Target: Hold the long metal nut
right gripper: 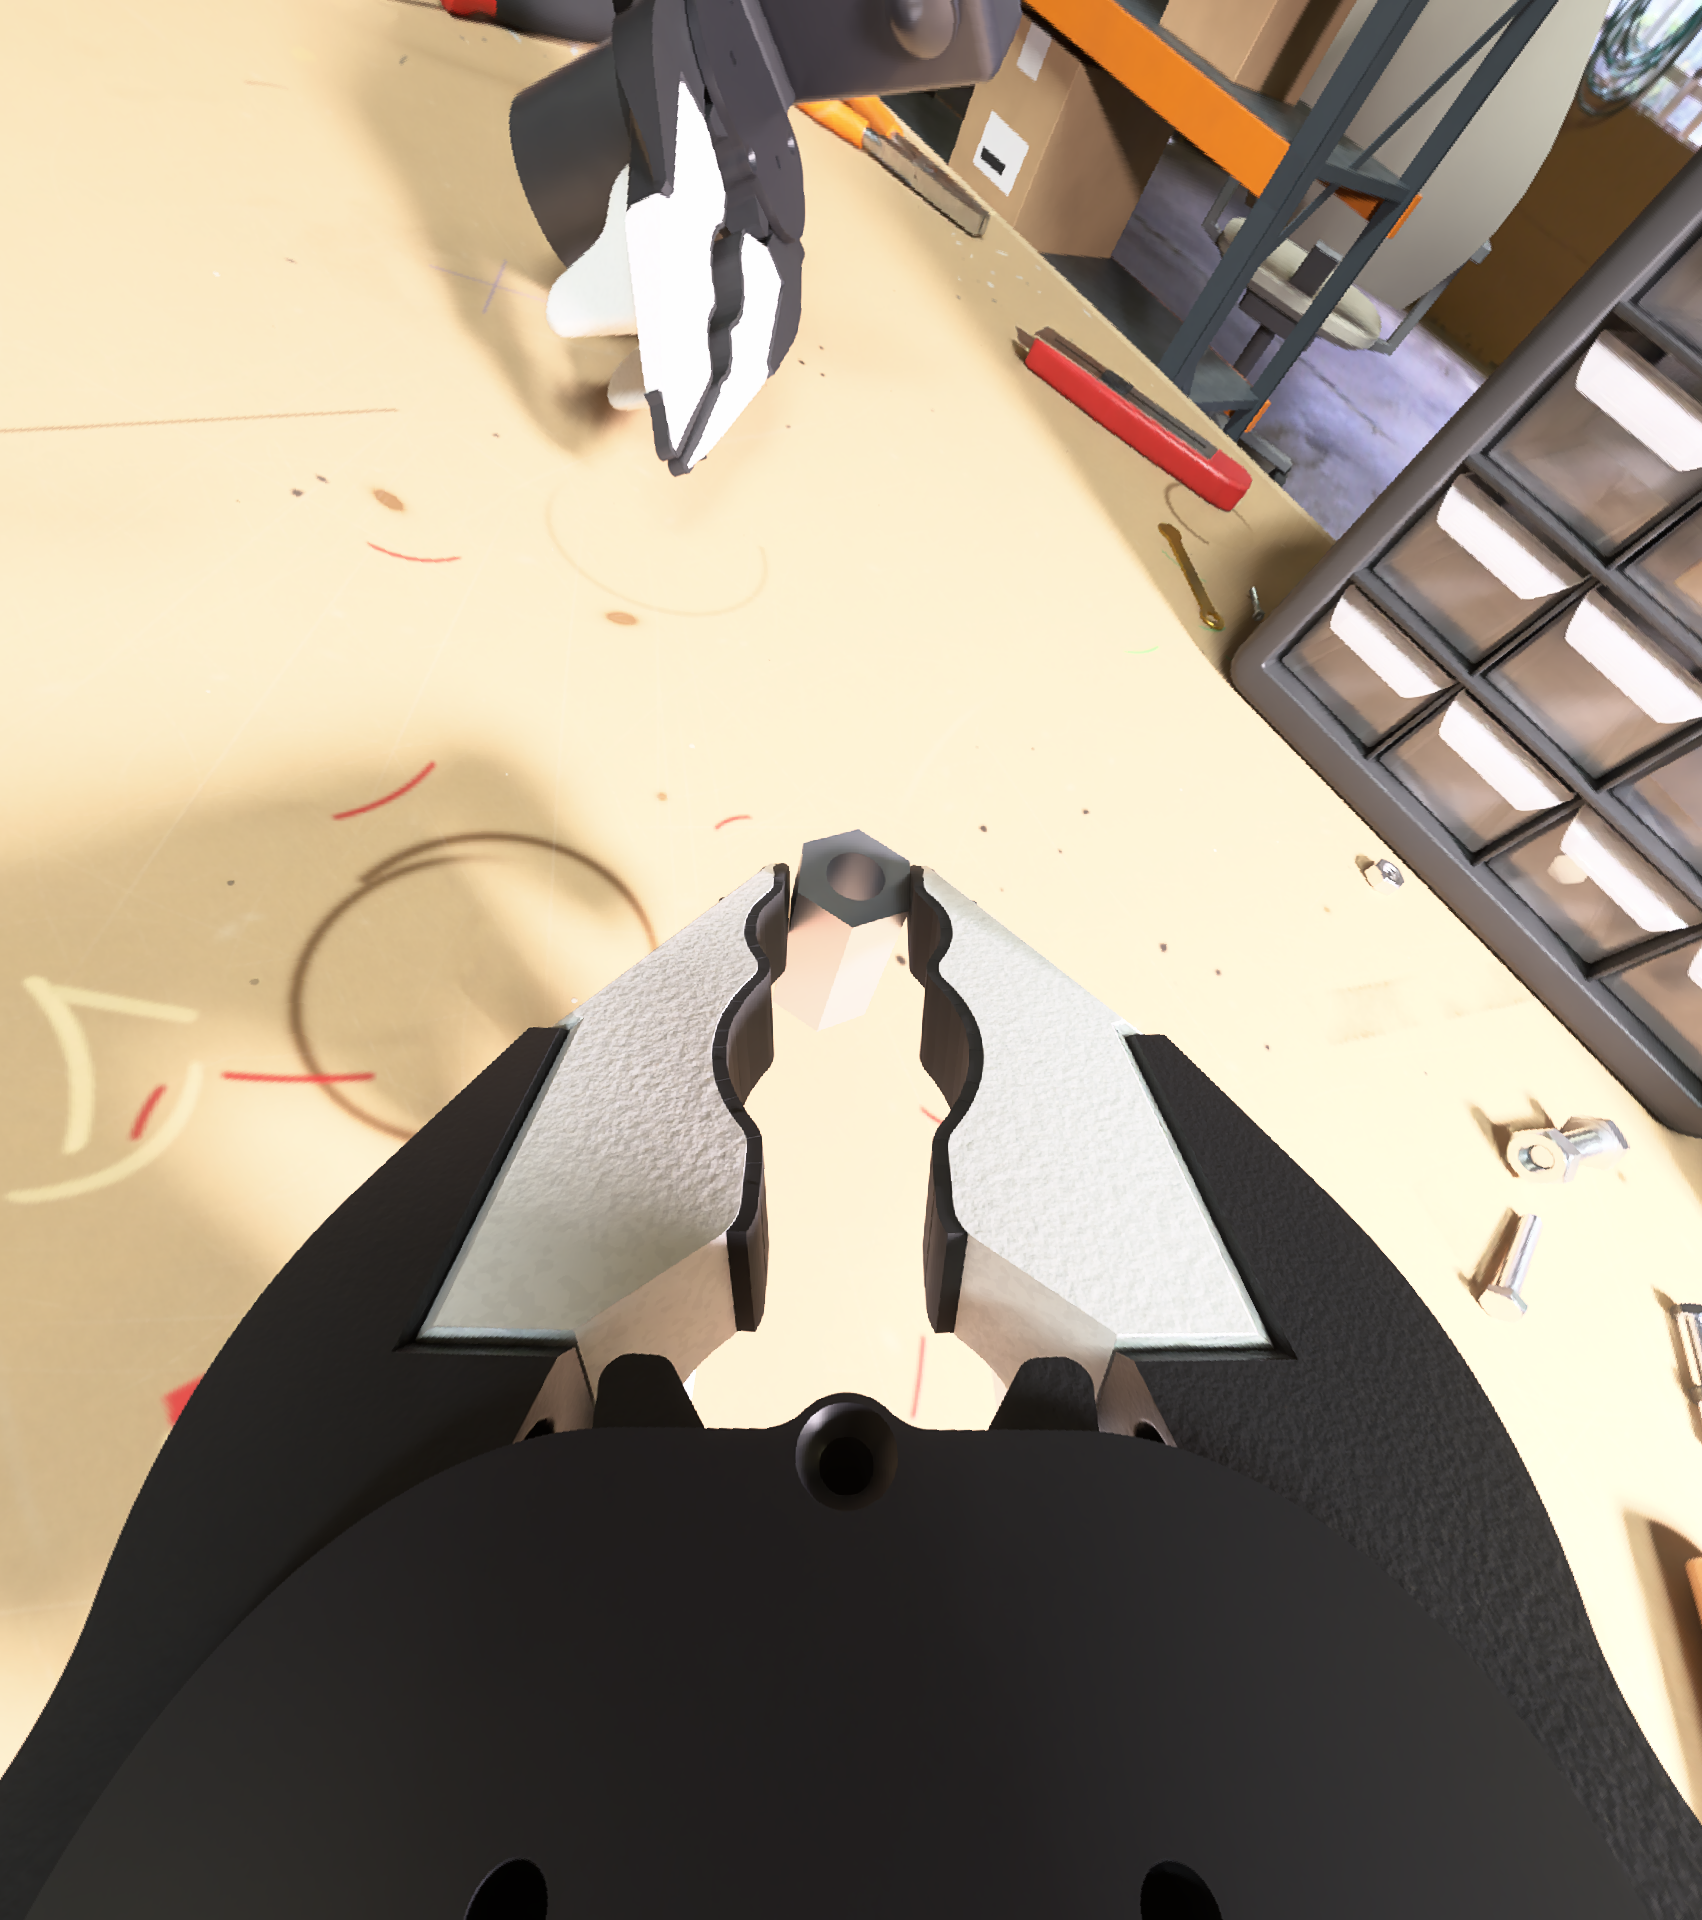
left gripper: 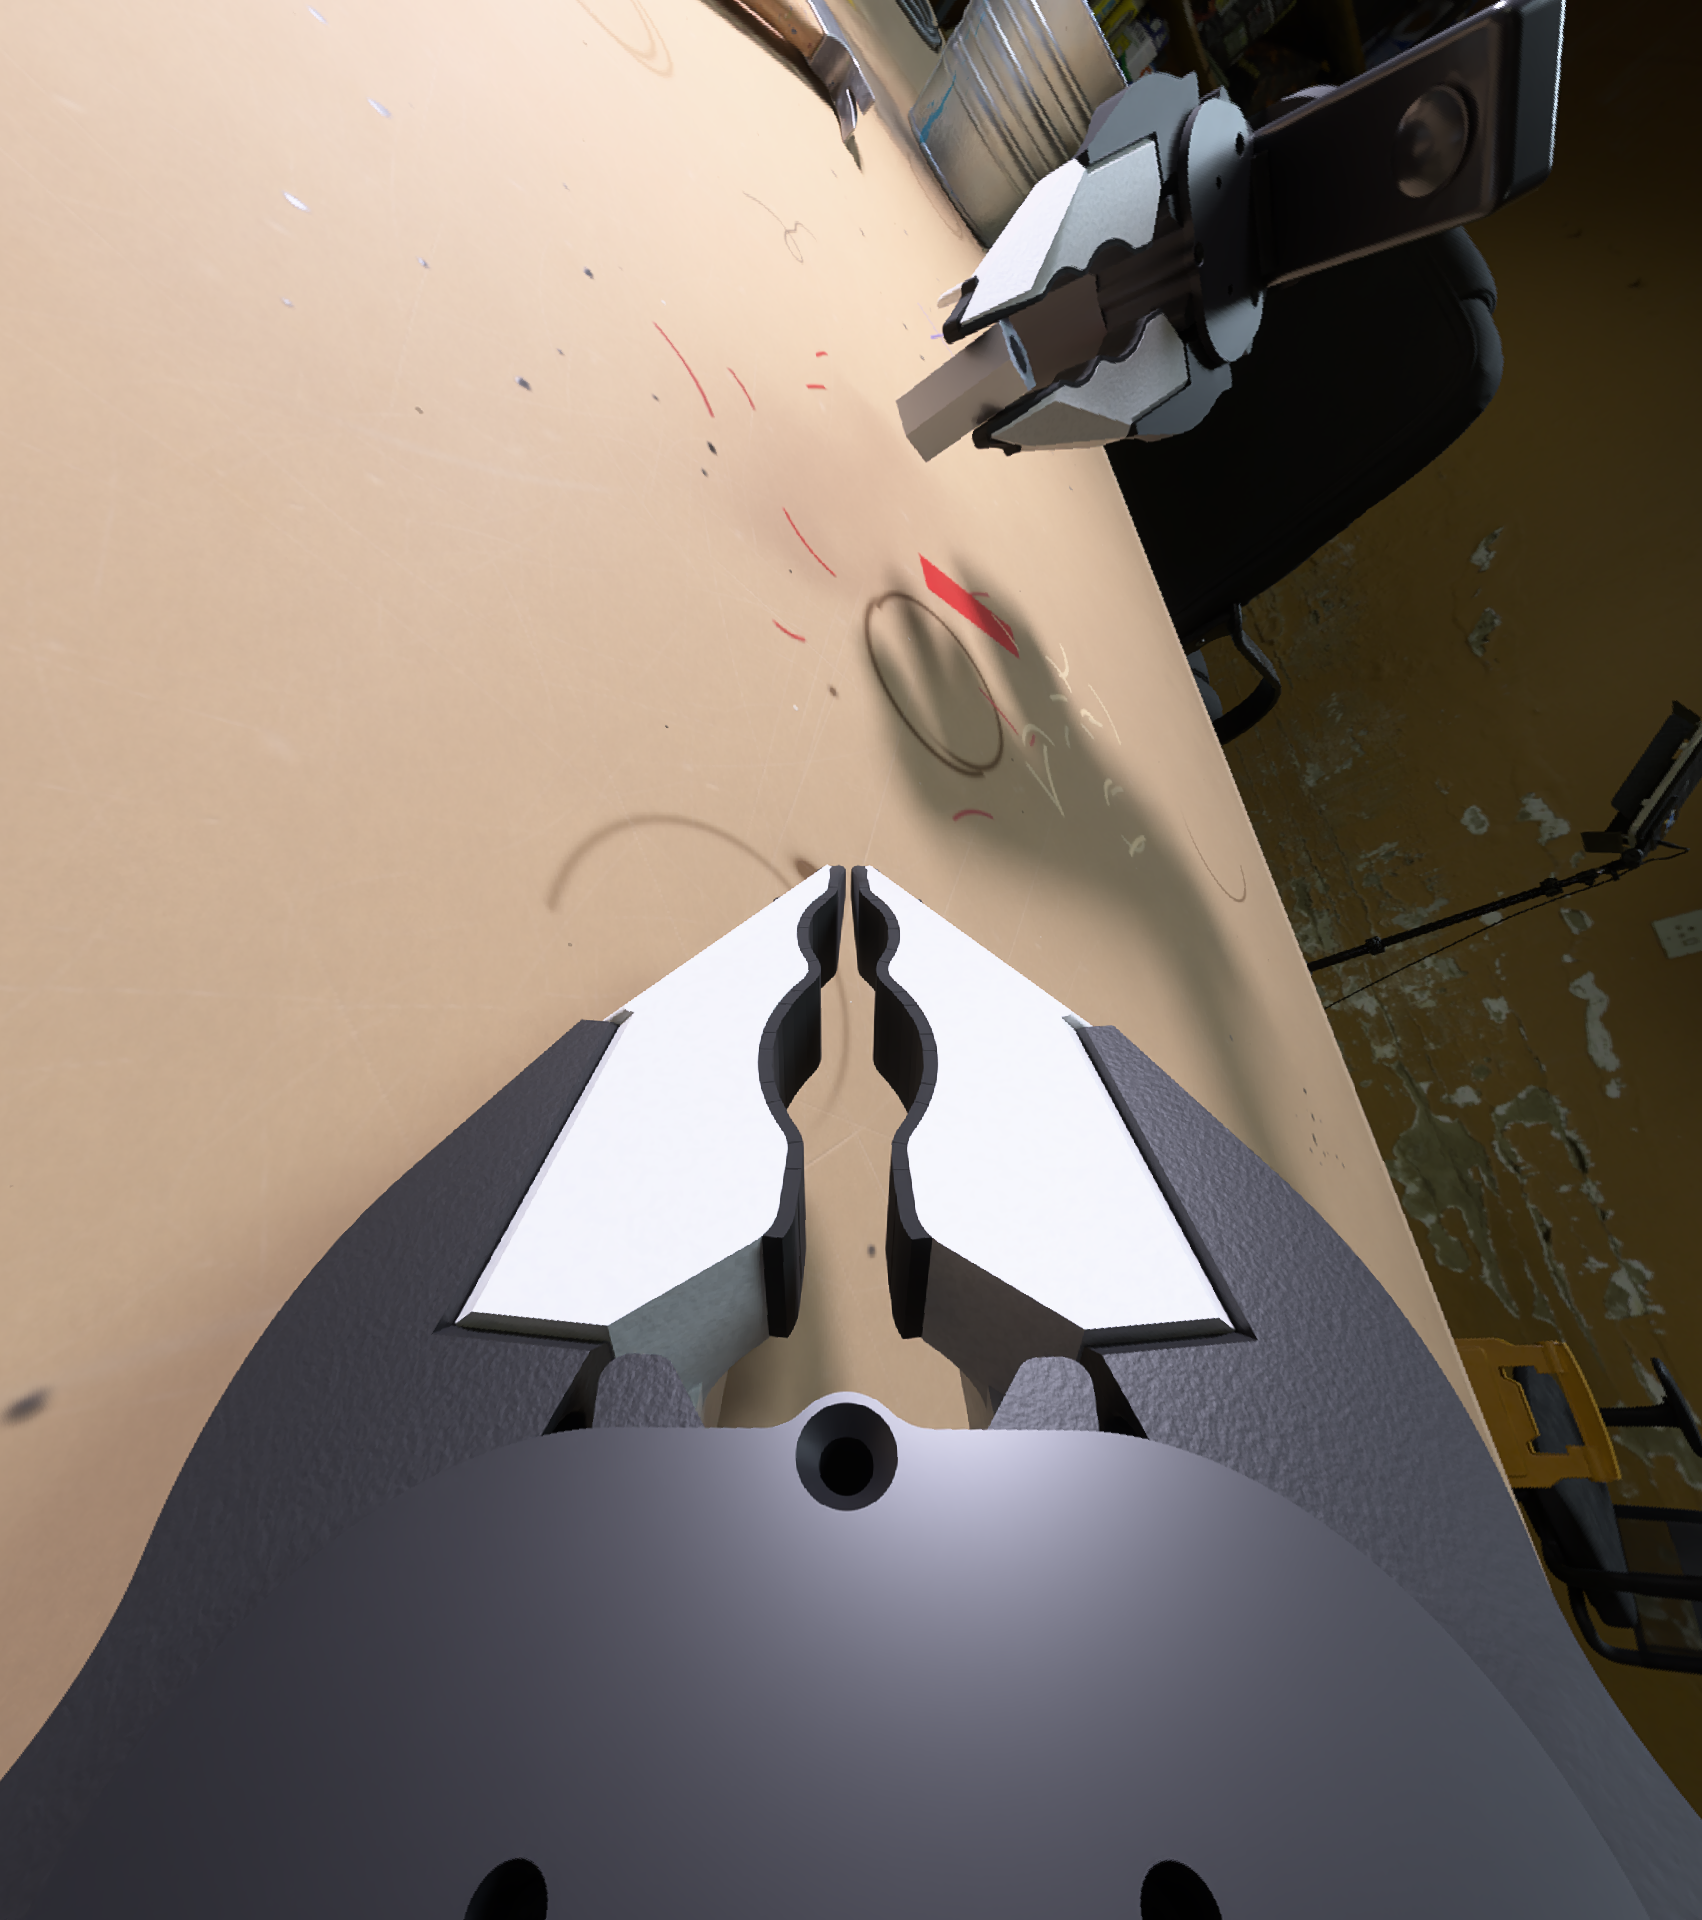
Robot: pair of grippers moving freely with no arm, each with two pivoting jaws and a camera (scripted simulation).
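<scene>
Nut (right gripper: 842, 925) sits pinched at the very tips of the right hand-held gripper (right gripper: 847, 883), lifted clear of the tabletop (right gripper: 203, 312). Long axis runs crosswise to the fingers, bored end facing the camera, the far end jutting out past the grip. Left hand-held gripper (left gripper: 845, 873) hovers well apart, fingers nearly closed on nothing. Nut: long hexagonal metal sleeve, pale grey flats, dark round bore. Tip hold looks shallow; slip seems possible.

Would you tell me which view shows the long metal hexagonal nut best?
The right wrist view: the long metal hexagonal nut sits close between the right gripper jaws, bore visible. The left wrist view shows it farther off, partly covered.
</scene>
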